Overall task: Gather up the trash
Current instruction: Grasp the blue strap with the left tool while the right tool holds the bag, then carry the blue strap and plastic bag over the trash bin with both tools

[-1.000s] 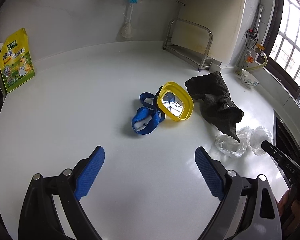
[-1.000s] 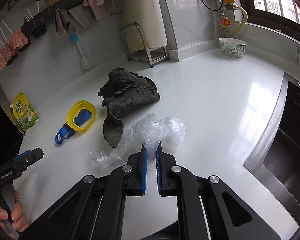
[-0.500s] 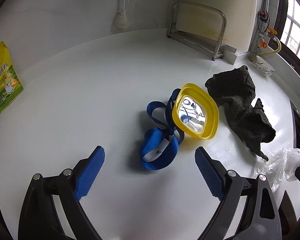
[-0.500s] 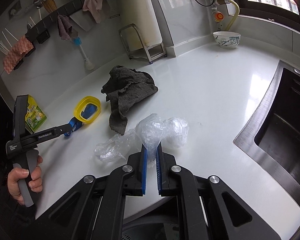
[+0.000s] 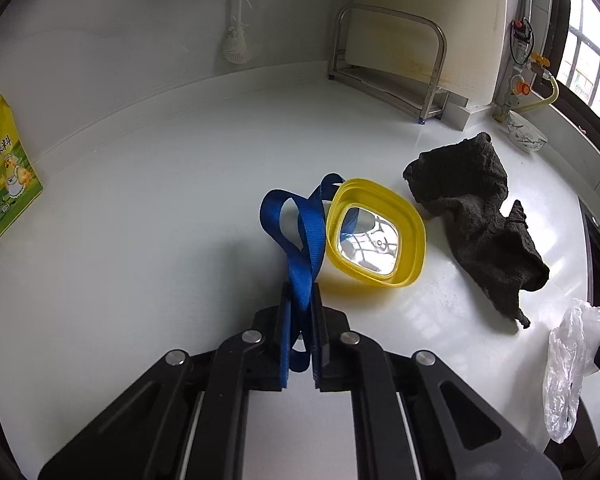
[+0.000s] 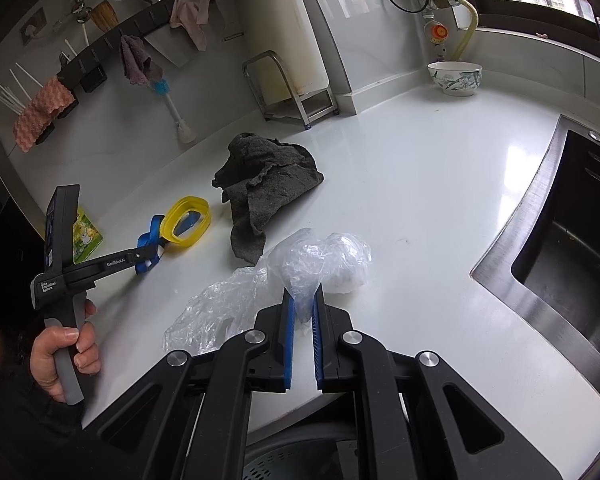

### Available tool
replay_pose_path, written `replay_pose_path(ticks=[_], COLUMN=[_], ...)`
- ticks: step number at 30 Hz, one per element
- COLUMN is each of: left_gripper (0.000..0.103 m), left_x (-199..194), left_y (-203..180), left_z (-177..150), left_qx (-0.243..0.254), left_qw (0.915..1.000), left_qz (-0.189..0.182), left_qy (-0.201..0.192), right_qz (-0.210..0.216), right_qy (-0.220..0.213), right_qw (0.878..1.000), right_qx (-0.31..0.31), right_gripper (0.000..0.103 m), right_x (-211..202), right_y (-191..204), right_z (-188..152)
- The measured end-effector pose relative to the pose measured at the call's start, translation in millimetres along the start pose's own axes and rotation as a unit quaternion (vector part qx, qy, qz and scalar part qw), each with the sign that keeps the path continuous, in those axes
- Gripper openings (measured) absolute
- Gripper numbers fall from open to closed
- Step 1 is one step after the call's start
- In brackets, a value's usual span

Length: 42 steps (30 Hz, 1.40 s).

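Note:
My left gripper (image 5: 300, 292) is shut on a blue strap (image 5: 306, 240) that loops beside a yellow square lid (image 5: 374, 236) on the white counter. From the right wrist view the left gripper (image 6: 150, 254) pinches the blue strap (image 6: 145, 240) next to the yellow lid (image 6: 186, 222). My right gripper (image 6: 302, 300) is shut on a crumpled clear plastic bag (image 6: 320, 264). The bag also shows at the right edge of the left wrist view (image 5: 572, 364). A dark grey rag (image 5: 476, 216) lies between lid and bag, also in the right wrist view (image 6: 266, 188).
A yellow-green pouch (image 5: 4, 172) leans at the far left. A metal rack (image 5: 388, 64) and a brush (image 5: 236, 20) stand at the back wall. A bowl (image 6: 454, 78) sits by the window. A steel sink (image 6: 568, 256) opens to the right.
My left gripper moved in on the blue strap and shut on it. My right gripper kept hold of the plastic bag and lifted slightly.

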<state>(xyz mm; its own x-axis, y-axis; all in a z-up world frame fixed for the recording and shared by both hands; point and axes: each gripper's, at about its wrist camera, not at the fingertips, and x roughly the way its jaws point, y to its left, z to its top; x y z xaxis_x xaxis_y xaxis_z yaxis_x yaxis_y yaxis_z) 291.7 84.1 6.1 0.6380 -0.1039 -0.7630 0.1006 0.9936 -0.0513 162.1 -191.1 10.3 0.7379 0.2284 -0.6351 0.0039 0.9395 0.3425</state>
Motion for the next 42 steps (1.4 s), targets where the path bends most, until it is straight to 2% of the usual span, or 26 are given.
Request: replay_pose_path(ticks=[7, 16, 23, 30, 42], left_gripper=[0.008, 0.008, 0.008, 0.008, 0.008], left_x=[-48.2, -107.8, -151.4, -182.1, -202.1], left_y=[5.7, -1.8, -29.2, -62.8, -126.6], left_z=[-15.2, -69.8, -110.1, -143.4, -195.1], left_qx=[-0.007, -0.002, 0.01, 0.027, 0.086], left_qw=[0.9994, 0.9988, 0.9979, 0.9971, 0.9927], left_qz=[0.013, 0.016, -0.002, -0.033, -0.069], left_qy=[-0.032, -0.046, -0.065, -0.063, -0.047], right_qz=[0.006, 0.005, 0.008, 0.003, -0.031], right_qy=[-0.005, -0.006, -0.016, -0.029, -0.041], right_qw=[1.0, 1.0, 1.0, 1.0, 0.999], right_qx=[0.001, 0.007, 0.002, -0.001, 0.006], right_gripper=[0.008, 0.008, 0.008, 0.008, 0.008], right_x=[-15.1, -38.6, -66.8, -101.0, -152.3], right_y=[5.3, 6.2, 10.1, 7.1, -11.8], right_z=[-7.9, -30.5, -56.5, -78.5, -125.4])
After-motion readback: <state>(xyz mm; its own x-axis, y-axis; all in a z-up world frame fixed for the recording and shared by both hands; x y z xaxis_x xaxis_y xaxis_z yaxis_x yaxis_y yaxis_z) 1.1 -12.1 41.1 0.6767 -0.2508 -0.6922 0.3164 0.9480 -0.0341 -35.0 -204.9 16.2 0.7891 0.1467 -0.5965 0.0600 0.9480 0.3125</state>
